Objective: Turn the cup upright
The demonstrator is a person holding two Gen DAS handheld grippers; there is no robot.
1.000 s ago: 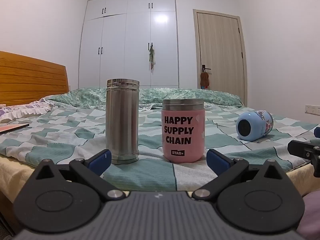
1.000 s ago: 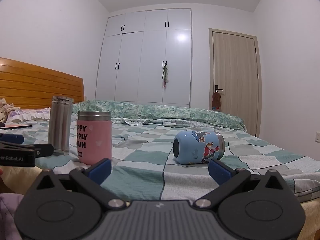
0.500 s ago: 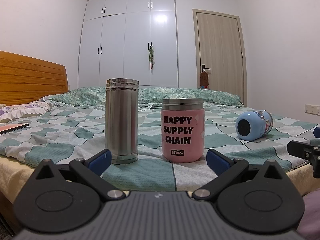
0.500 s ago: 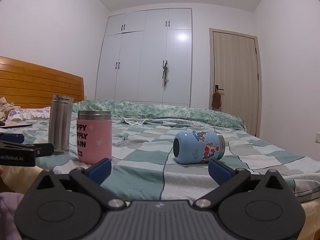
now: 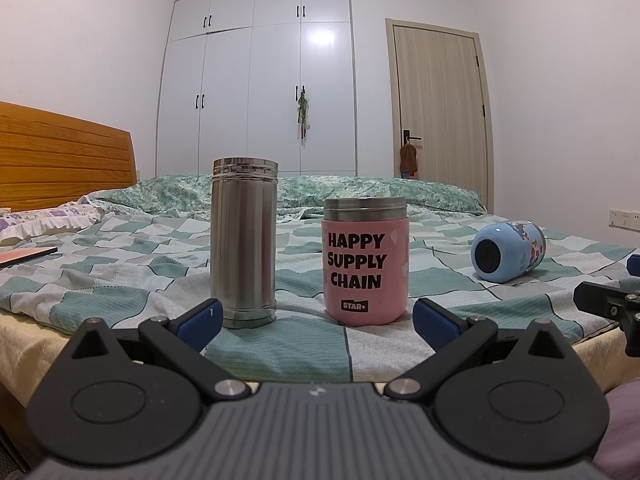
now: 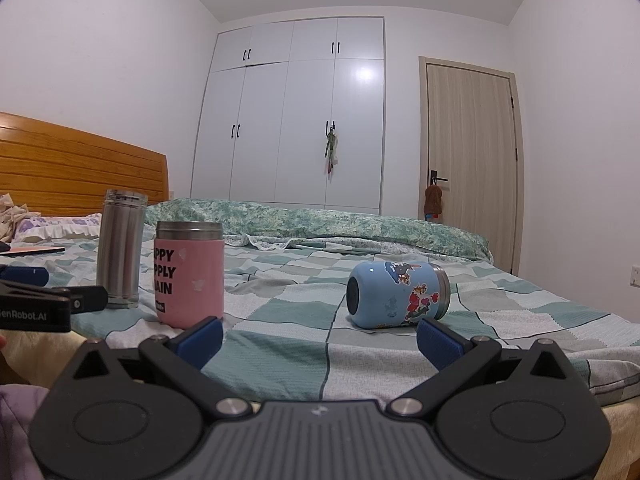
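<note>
A small light-blue cup [image 6: 398, 295] with cartoon stickers lies on its side on the checked bedspread, its base toward me and its steel rim pointing right. It also shows at the right of the left wrist view [image 5: 507, 250]. My right gripper [image 6: 319, 335] is open and empty, just short of the cup. My left gripper [image 5: 316, 320] is open and empty at the bed's near edge, facing a pink cup [image 5: 366, 260] and a steel flask [image 5: 244, 240], both upright. The left gripper shows at the left of the right wrist view [image 6: 48, 300].
The bed [image 6: 280, 344] has a wooden headboard [image 6: 80, 172] at the left and a folded green quilt [image 6: 320, 224] at the back. A thin red book [image 5: 26, 256] lies at the far left. White wardrobes and a door stand behind.
Both grippers have hardly moved; the views shift only slightly. Nothing was taken hold of.
</note>
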